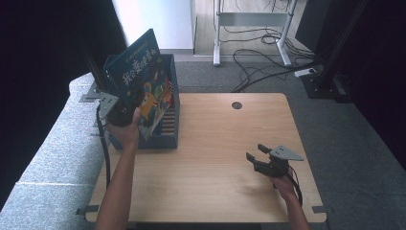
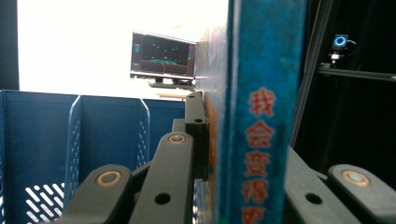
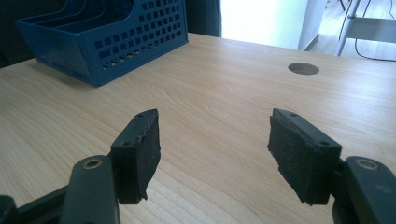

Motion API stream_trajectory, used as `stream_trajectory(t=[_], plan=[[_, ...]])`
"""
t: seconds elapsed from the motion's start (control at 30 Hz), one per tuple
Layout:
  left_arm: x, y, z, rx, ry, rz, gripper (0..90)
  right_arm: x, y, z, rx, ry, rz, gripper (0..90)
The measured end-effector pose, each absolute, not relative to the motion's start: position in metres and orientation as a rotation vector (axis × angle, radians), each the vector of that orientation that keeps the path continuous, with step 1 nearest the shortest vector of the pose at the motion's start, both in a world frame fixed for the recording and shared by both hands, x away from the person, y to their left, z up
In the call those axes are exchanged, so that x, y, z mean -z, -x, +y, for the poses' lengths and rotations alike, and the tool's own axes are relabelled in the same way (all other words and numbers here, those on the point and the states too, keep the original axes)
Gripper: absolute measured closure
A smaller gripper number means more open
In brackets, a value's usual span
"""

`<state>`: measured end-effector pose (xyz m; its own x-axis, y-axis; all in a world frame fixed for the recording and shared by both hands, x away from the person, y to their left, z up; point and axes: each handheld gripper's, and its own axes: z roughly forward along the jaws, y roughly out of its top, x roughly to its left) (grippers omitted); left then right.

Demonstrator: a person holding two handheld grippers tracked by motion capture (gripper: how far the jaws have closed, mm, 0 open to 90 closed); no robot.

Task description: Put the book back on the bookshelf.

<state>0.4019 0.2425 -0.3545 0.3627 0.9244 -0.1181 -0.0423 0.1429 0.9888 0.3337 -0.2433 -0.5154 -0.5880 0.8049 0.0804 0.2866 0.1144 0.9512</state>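
The left gripper was clamped on a children's picture book, its jaws pressed flat against both covers. In the left gripper view the blue spine with red Chinese characters stood upright between the two black jaws. In the high view the book sat in the upper left of the frame, tilted and lifted above the blue file rack, which stood at the back left corner of the wooden table. Its lower edge seemed to hang over the rack's slots, though I could not tell whether it touched them.

The right gripper hovered low over the bare wood at the lower right of the high view, well apart from the book and the rack. Its jaws stood wide with nothing between them, as the right gripper view made plain; the rack showed there in the upper left of the frame, across the tabletop.

As I judged it, the work was midway: the book was securely gripped and raised at the rack, but not seated in a compartment. What remained was to settle the book in a slot and release it, if filing was the aim. No other books lay on the table.
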Motion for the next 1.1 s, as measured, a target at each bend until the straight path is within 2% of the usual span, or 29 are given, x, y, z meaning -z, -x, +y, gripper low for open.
stream_trajectory(t=[0.4,1.1], plan=[[0.37,-0.425,0.222,-0.932,-1.226,0.958,83.1,0.513,-0.332,-0.243,-1.479,-1.052,1.931,33.2],[0.382,-0.423,0.219,-0.967,-1.17,0.995,83.1,0.514,-0.331,-0.239,-1.46,-1.035,1.943,33.2]])
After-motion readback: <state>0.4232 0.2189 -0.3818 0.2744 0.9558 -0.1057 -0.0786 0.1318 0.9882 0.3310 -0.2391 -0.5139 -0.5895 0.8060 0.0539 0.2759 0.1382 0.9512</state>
